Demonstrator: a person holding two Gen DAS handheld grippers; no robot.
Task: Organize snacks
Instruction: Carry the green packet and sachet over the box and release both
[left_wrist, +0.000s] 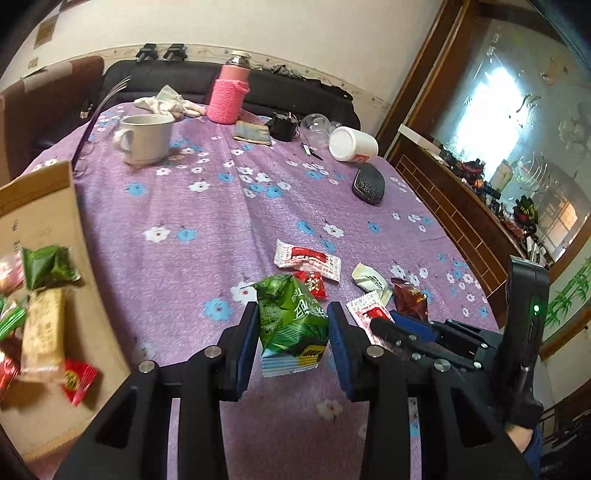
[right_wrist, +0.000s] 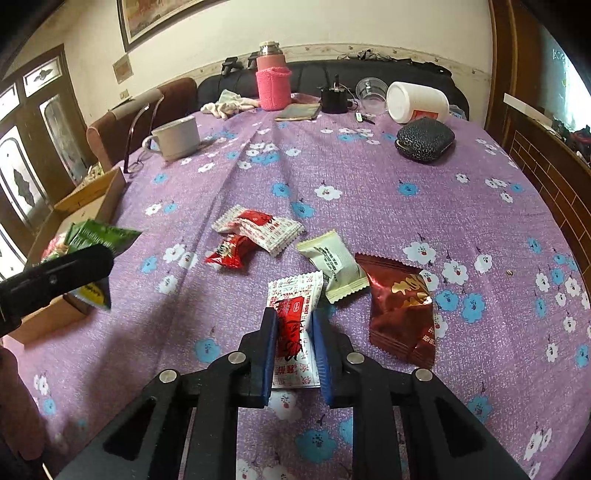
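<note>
My left gripper (left_wrist: 291, 328) pinches a green snack packet (left_wrist: 291, 321), lifted clear of the purple tablecloth (left_wrist: 207, 206). The cardboard box (left_wrist: 40, 206), already holding several snacks, sits to the left. My right gripper (right_wrist: 294, 347) is pressed onto a red-and-white packet (right_wrist: 295, 325), seemingly resting on the cloth. Step in hand: carrying to the box. Next: swing the green packet left over the box and release; four packets remain loose.

Likely a home living room; sofa (right_wrist: 369, 74), flowered tablecloth (right_wrist: 369, 192), mug (right_wrist: 177, 138).
</note>
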